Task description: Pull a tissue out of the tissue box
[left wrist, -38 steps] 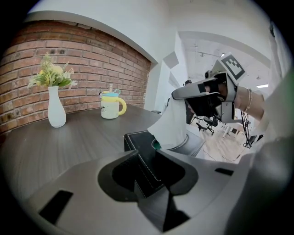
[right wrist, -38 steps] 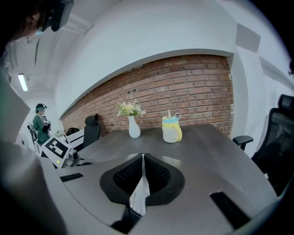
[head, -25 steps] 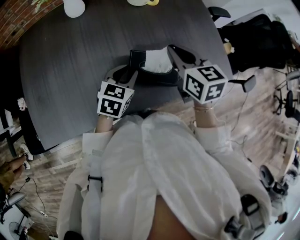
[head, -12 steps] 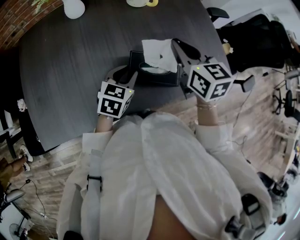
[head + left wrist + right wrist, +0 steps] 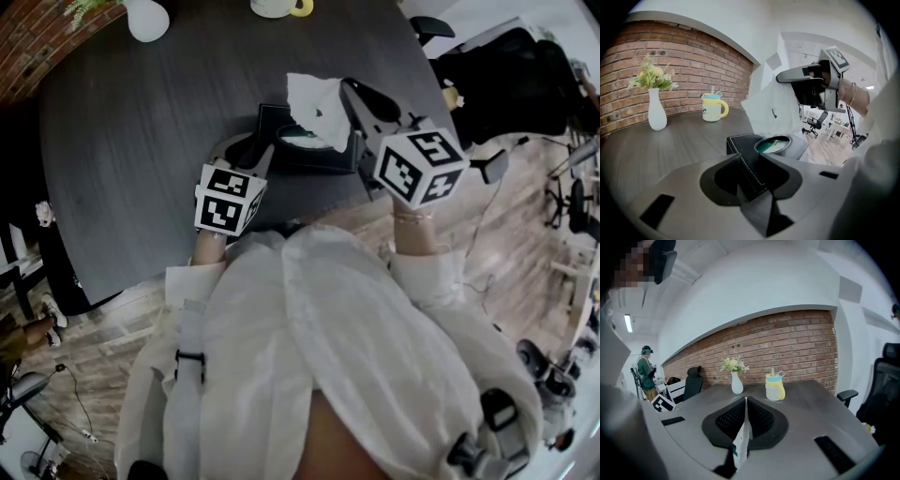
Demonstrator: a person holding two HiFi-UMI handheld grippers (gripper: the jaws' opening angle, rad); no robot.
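Note:
A black tissue box (image 5: pixel 302 150) lies on the dark round table (image 5: pixel 141 141), its oval opening (image 5: pixel 773 144) facing up. My left gripper (image 5: pixel 255 148) is shut on the box's near corner (image 5: pixel 745 168), which sits between its jaws. My right gripper (image 5: pixel 347 91) hovers above the box, shut on a white tissue (image 5: pixel 314 108). The sheet hangs down toward the opening (image 5: pixel 771 110). In the right gripper view a thin edge of tissue (image 5: pixel 740 444) is pinched between the mesh pads (image 5: pixel 757 420). From the left gripper view, the right gripper (image 5: pixel 782 78) shows high at right.
A white vase with flowers (image 5: pixel 657 112) and a yellow mug (image 5: pixel 712 108) stand at the table's far side by the brick wall. Office chairs (image 5: pixel 441 26) and desks stand beyond the table's right edge. A person (image 5: pixel 646 371) stands far off.
My right gripper has risen with the tissue, drawing the sheet up out of the box opening. The left gripper and the box have stayed put.

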